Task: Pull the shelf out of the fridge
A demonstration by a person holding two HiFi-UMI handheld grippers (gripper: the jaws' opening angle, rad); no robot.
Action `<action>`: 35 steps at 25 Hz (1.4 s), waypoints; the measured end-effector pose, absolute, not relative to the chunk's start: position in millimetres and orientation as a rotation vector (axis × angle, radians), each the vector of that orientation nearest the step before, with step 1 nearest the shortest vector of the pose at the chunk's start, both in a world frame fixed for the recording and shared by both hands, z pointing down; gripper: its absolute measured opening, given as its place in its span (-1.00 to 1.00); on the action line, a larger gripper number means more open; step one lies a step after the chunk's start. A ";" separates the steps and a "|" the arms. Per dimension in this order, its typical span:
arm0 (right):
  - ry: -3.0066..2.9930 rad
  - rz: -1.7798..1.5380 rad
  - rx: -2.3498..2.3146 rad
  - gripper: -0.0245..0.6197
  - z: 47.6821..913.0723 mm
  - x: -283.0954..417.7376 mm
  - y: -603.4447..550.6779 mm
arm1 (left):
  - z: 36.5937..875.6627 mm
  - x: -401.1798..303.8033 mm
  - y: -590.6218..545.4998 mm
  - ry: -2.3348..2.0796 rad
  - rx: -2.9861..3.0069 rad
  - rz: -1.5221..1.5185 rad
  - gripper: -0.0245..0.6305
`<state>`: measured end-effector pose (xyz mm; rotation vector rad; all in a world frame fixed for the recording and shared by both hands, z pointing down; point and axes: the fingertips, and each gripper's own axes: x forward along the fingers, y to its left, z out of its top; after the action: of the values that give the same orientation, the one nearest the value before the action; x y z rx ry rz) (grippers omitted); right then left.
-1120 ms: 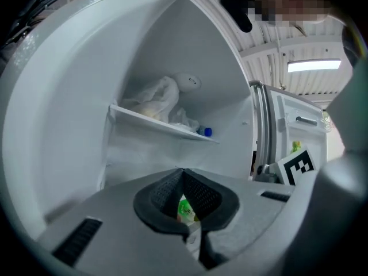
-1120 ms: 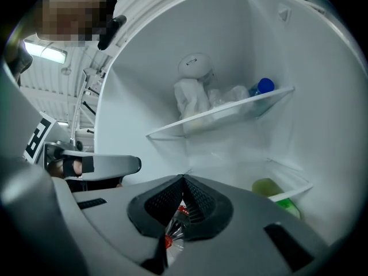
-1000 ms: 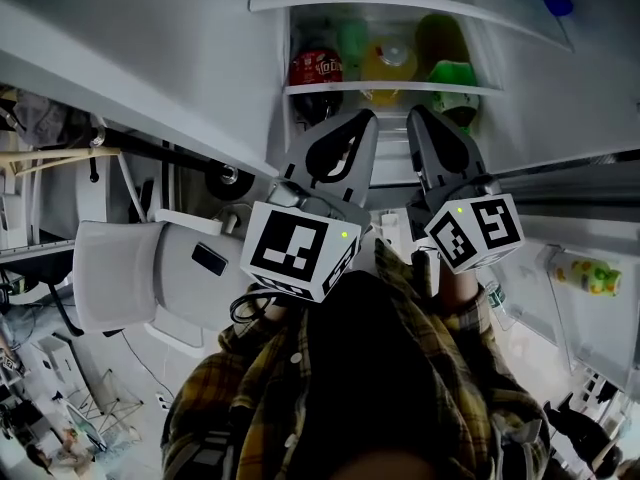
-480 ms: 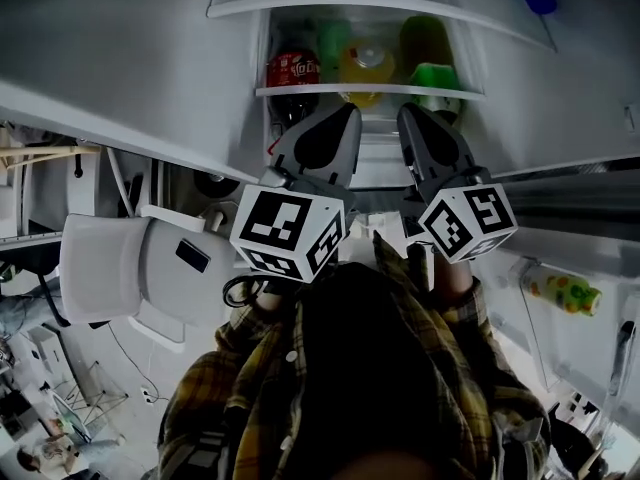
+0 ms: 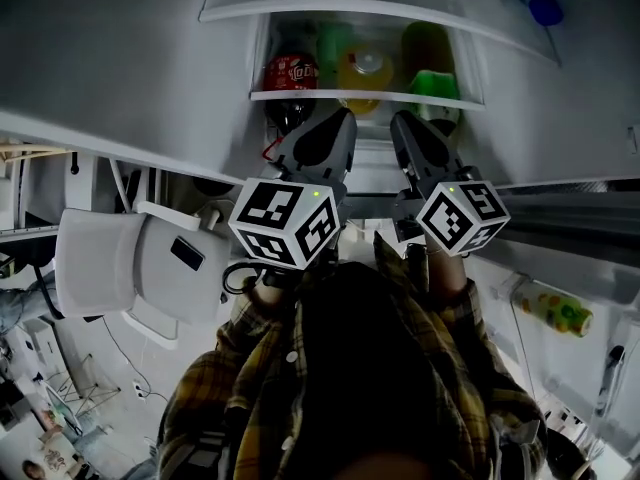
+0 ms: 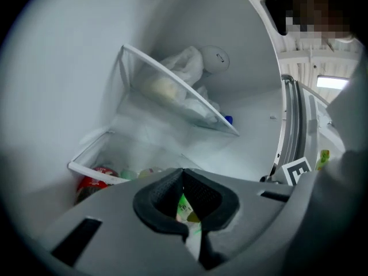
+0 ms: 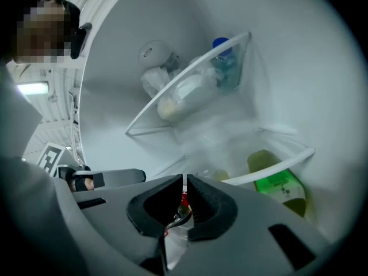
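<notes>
The fridge stands open in front of me. Its glass shelf with a white front rim (image 5: 365,96) carries a red cola bottle (image 5: 290,71), a yellow bottle (image 5: 365,66) and a green bottle (image 5: 432,83). My left gripper (image 5: 340,118) and right gripper (image 5: 400,120) hover side by side just below and in front of that rim, touching nothing. Both are shut and empty. In the left gripper view the jaws (image 6: 184,174) point at the rim (image 6: 95,174). From the right gripper view, its own shut jaws (image 7: 185,180) face the rim (image 7: 276,168) beside the green bottle (image 7: 279,188).
A higher shelf (image 5: 350,8) holds plastic bags (image 6: 184,68) and a blue-capped bottle (image 7: 221,56). The fridge door (image 5: 560,268) hangs open at the right, with a green-yellow pack (image 5: 550,308) in its rack. A white chair (image 5: 130,268) stands at the left.
Both grippers have shifted a little to the left in the head view and rolled slightly. They stay shut below the bottle shelf.
</notes>
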<state>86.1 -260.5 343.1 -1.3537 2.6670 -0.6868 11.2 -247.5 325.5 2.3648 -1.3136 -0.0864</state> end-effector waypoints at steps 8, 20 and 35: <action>2.570 -0.910 -1.276 -0.78 362.2 87.8 -270.1 | 349.4 12.4 -255.8 -1.236 2.256 -0.108 -0.75; 2.398 -1.203 -1.119 -0.40 384.0 87.1 -284.9 | 380.3 22.7 -267.5 -1.112 2.162 -0.098 -0.33; 2.235 -1.327 -1.026 -0.40 388.1 91.0 -313.5 | 392.7 31.5 -303.4 -1.012 1.968 -0.283 -0.30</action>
<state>91.0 -313.5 388.1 -1.0259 2.2350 -1.3265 31.5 -303.4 392.7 1.9680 -1.0117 -0.2835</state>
